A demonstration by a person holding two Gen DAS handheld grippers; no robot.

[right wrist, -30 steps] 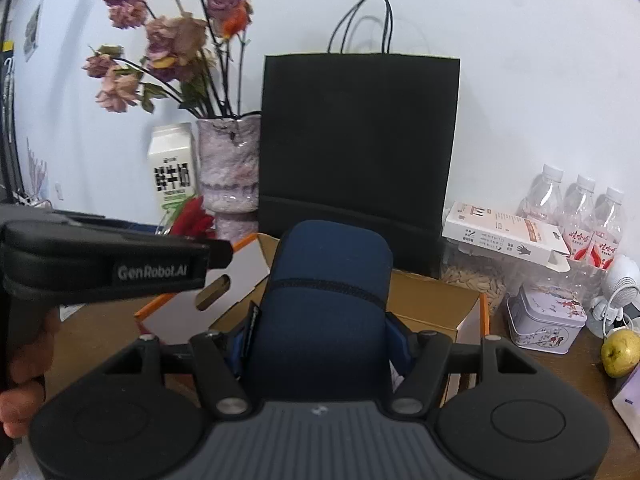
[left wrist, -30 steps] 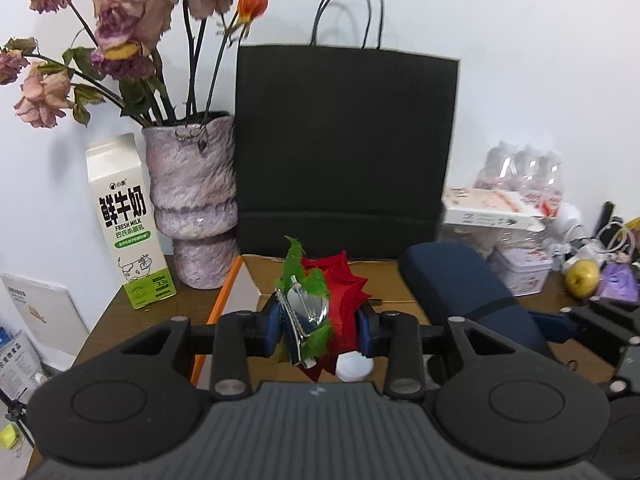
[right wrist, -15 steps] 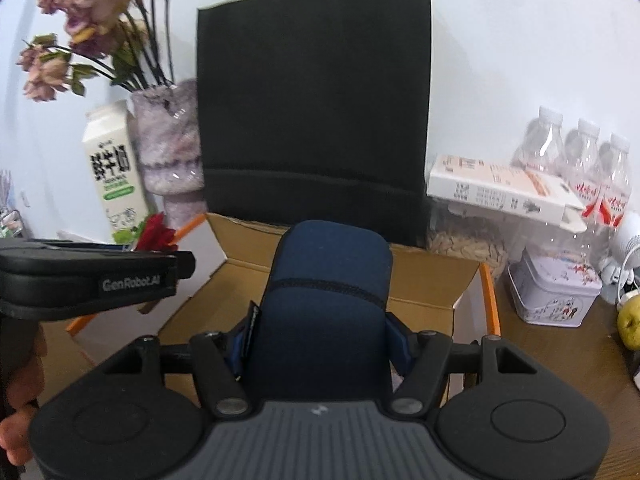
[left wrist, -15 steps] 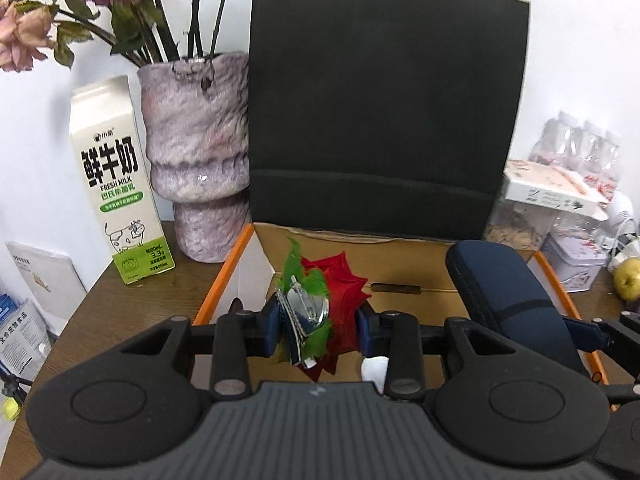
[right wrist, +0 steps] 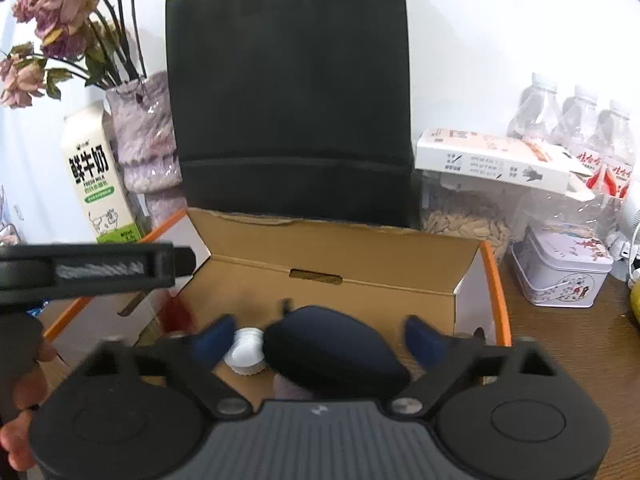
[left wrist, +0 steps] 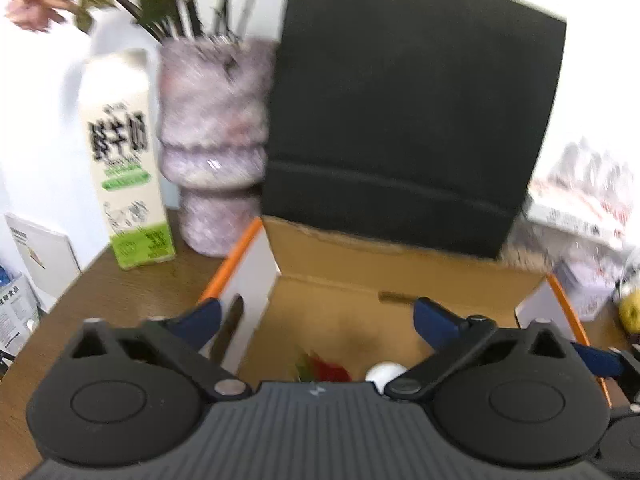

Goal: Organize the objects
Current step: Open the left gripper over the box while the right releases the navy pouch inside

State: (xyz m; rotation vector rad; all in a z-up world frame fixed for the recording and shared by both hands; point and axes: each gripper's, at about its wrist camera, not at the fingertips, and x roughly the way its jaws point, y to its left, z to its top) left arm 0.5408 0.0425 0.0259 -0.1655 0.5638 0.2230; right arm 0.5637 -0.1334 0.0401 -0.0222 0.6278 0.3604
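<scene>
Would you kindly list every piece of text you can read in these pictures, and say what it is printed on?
"鲜牛奶" and "FRESH MILK": milk carton.
White box on the jar: print too small to read.
Water bottles: red label characters too blurred to read.
Label on the left gripper's side: blurred, unreadable.

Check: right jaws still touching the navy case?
Apart. The right wrist view shows the right gripper with jaws just opened wide, clear gaps beside the navy case, which lies in the cardboard box.
</scene>
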